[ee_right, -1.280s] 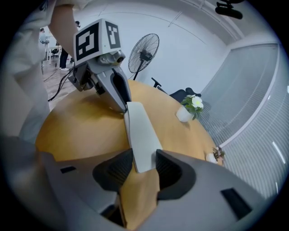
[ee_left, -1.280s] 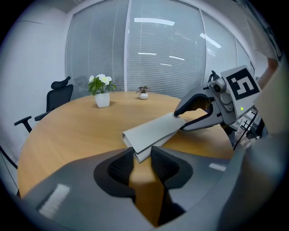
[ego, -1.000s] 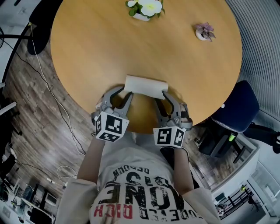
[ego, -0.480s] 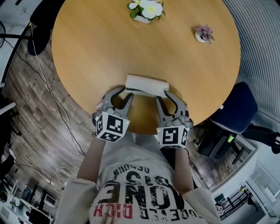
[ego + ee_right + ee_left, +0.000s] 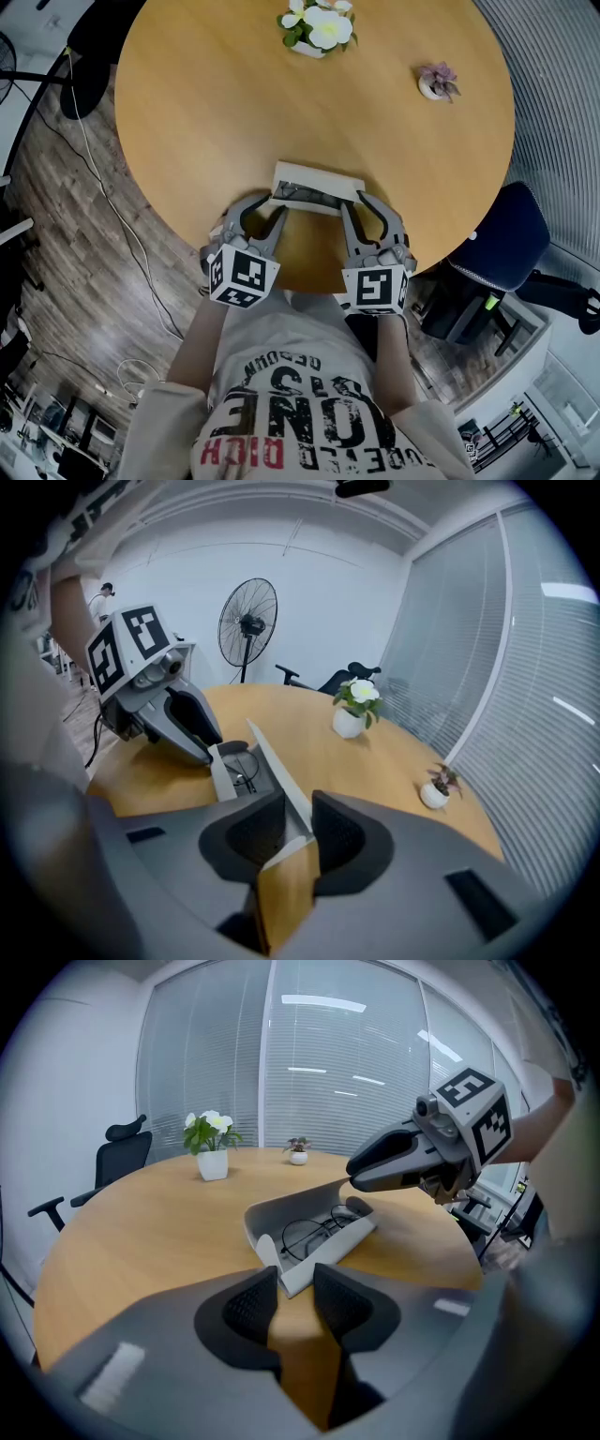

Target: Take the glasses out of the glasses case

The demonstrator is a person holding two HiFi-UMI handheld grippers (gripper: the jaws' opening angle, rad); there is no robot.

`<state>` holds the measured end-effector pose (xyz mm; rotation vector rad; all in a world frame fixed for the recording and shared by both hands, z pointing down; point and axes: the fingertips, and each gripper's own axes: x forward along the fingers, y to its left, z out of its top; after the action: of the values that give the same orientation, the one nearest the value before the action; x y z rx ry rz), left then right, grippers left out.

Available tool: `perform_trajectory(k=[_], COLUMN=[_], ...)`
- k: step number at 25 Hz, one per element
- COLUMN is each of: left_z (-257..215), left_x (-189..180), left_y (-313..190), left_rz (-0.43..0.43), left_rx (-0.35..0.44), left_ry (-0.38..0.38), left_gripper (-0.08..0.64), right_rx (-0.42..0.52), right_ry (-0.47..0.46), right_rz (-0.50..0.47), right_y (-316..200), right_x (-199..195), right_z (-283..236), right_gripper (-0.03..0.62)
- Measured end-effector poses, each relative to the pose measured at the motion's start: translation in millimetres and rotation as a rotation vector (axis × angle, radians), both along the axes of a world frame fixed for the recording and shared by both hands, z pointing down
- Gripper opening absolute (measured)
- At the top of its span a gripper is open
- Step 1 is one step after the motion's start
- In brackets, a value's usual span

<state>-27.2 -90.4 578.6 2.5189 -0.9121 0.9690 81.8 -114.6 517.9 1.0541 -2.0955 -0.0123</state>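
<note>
Holding a pale grey, smooth hard-shell glasses case (image 5: 314,190) open at the near edge of the round wooden table (image 5: 234,94): my left tool (image 5: 264,204) pinches its base corner, while my right tool (image 5: 357,202), jaws just closing, grips the raised lid's end. Thin black round-lensed wire glasses (image 5: 314,1232) lie inside.

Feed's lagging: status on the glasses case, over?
Left hand-held gripper grips case base; right hand-held gripper, jaws just closing, holds raised lid. Glasses inside. Nothing blocking.

Glasses case (image 5: 314,176): off-white. Glasses (image 5: 314,1232): thin black frames. Tabletop (image 5: 234,103): tan wood-grain. Potted flowers (image 5: 319,26): white blooms, green leaves.
</note>
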Motion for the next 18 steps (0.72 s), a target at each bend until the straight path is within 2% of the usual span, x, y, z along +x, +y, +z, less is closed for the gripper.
perform_trajectory(k=[5, 18], left_z=[1, 1], left_x=[0, 1], left_y=[0, -1], left_rz=[0.001, 0.004], left_rx=[-0.003, 0.000], left_ry=[-0.001, 0.001], left_gripper=[0.133, 0.133], right_rx=[0.007, -0.011], right_ry=[0.004, -0.064], right_rz=[0.007, 0.051], right_y=[-12, -44], right_x=[3, 9], right_z=[-1, 5], right_gripper=[0.101, 0.103])
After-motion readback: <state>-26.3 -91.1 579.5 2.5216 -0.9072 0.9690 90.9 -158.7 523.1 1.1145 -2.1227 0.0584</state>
